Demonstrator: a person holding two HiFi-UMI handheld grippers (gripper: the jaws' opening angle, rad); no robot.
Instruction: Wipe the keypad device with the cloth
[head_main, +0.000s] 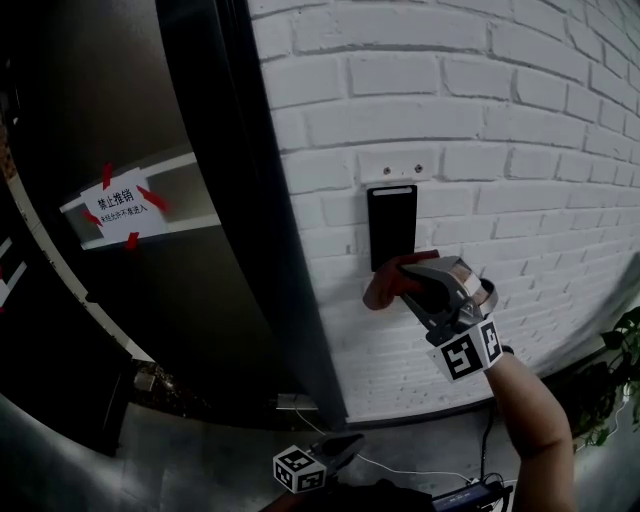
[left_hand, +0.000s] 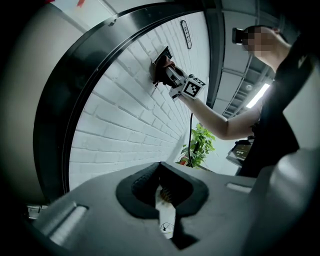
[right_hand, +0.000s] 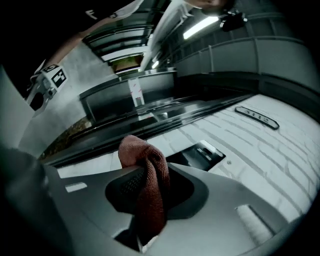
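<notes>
A black keypad device (head_main: 391, 222) is fixed to the white brick wall (head_main: 520, 130). My right gripper (head_main: 408, 281) is shut on a reddish-brown cloth (head_main: 388, 285) and holds it against the wall at the device's lower edge. In the right gripper view the cloth (right_hand: 146, 182) bunches between the jaws, with the keypad device (right_hand: 199, 154) just beyond. The left gripper (head_main: 345, 447) hangs low near the floor, away from the wall; its jaws look closed with nothing between them. The left gripper view shows the keypad device (left_hand: 163, 54) and the right gripper (left_hand: 166, 73) from afar.
A dark curved door frame (head_main: 245, 200) runs left of the keypad, with a taped paper notice (head_main: 120, 208) on the glass beyond. A potted plant (head_main: 618, 365) stands at the right. Cables (head_main: 400, 468) lie on the floor below.
</notes>
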